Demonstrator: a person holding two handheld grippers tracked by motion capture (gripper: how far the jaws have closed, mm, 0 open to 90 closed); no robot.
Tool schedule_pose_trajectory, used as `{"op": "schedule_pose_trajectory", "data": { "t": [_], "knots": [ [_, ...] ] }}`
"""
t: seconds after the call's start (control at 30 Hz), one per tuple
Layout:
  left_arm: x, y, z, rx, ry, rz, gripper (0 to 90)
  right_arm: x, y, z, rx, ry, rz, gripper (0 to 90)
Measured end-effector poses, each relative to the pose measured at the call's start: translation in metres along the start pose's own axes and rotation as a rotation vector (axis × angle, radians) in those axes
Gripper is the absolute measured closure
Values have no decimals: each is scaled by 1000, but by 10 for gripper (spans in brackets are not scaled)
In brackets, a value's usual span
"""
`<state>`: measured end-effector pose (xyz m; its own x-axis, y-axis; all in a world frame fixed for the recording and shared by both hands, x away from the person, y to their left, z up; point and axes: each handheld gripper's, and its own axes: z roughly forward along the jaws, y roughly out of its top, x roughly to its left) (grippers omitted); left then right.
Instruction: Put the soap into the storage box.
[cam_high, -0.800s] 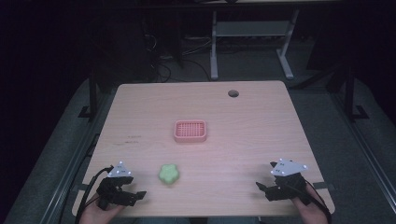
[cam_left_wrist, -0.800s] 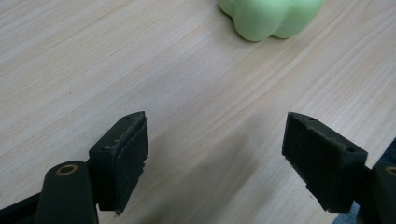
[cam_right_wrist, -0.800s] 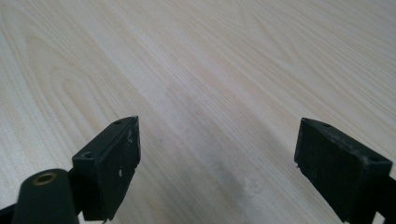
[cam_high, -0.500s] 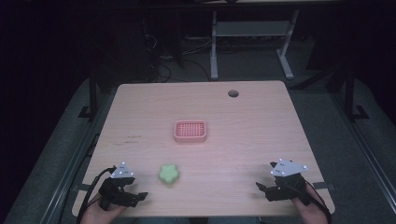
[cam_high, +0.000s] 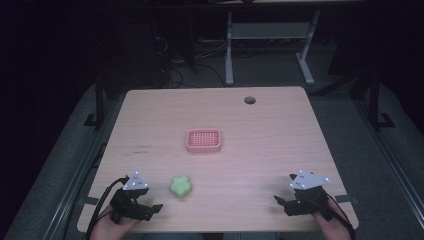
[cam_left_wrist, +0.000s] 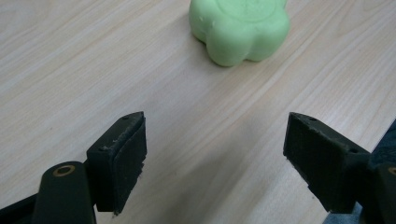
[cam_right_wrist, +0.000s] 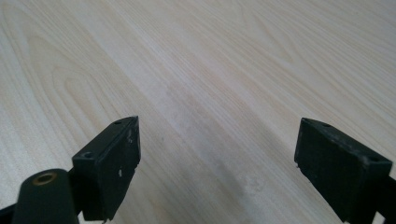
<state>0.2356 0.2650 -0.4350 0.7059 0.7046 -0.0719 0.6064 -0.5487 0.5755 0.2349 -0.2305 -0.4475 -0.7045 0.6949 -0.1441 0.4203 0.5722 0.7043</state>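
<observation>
A light green flower-shaped block (cam_high: 181, 186) lies on the wooden table (cam_high: 270, 135) near the front left. My left gripper (cam_high: 154, 208) sits just left of it at the front edge, open, jaws wide apart and empty. In the left gripper view the green block (cam_left_wrist: 239, 27) lies ahead of the open left gripper (cam_left_wrist: 215, 149), apart from it. My right gripper (cam_high: 279, 202) rests near the front right edge, open. The right gripper view has bare wood between the jaws of the right gripper (cam_right_wrist: 217, 154). A pink ridged tray (cam_high: 203, 140) lies at the table's middle.
A dark round hole (cam_high: 249, 100) is in the tabletop at the back right. Beyond the table stand a white desk frame (cam_high: 265, 35) and cables on the dark floor.
My left gripper has shifted slightly right and toward the front edge, closer to the green block. The right gripper, block and tray have not moved.
</observation>
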Motion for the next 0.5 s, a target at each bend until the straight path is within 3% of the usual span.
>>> {"op": "schedule_pose_trajectory", "data": {
  "t": [0.27,0.5],
  "knots": [
    [-2,11,3,21,-15,21,212,-1,-1,-1,-8,-4,1,139],
    [-8,23,5,44,-16,74,212,-1,-1,-1,-4,-4,9,139]
  ]
}}
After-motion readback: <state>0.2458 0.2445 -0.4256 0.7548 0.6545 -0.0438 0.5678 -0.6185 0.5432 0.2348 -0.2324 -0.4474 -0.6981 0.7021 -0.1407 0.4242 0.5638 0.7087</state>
